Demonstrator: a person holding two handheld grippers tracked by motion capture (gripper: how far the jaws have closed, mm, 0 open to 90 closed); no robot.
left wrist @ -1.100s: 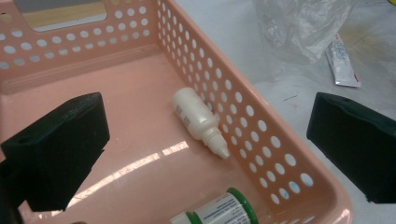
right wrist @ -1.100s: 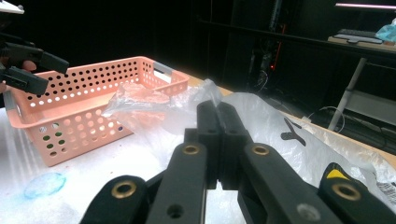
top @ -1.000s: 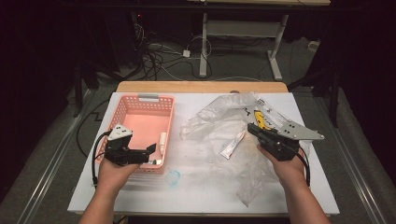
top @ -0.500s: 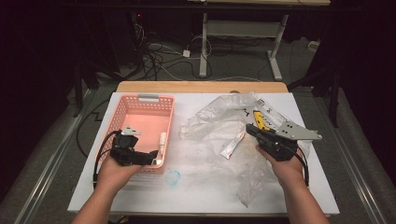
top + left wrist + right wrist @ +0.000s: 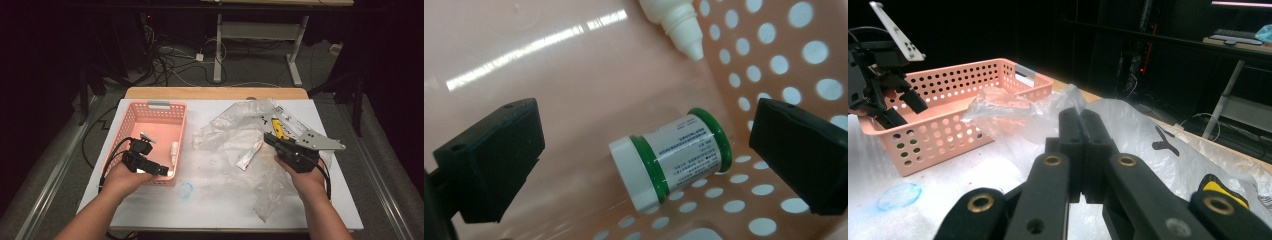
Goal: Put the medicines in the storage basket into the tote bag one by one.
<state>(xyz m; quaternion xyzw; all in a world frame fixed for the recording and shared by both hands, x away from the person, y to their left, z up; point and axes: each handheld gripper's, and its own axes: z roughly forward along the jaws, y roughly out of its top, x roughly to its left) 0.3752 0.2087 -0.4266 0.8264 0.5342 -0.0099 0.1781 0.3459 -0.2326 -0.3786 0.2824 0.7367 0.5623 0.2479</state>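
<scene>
I see a small jar [image 5: 671, 162], white lid, green bands, printed white label, lying on its side on the basket [image 5: 774, 60] floor, against the perforated wall in a near corner, lid facing away from the wall.

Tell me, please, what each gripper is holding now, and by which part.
Nothing is held. The left gripper is open around a small jar lying in the pink basket; the right gripper is shut, empty.

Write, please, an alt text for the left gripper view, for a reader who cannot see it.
A small white jar with green rings lies on its side on the floor of a pink perforated basket, between the wide-open black jaws of the left gripper, which do not touch it. A white dropper bottle lies above it.
</scene>
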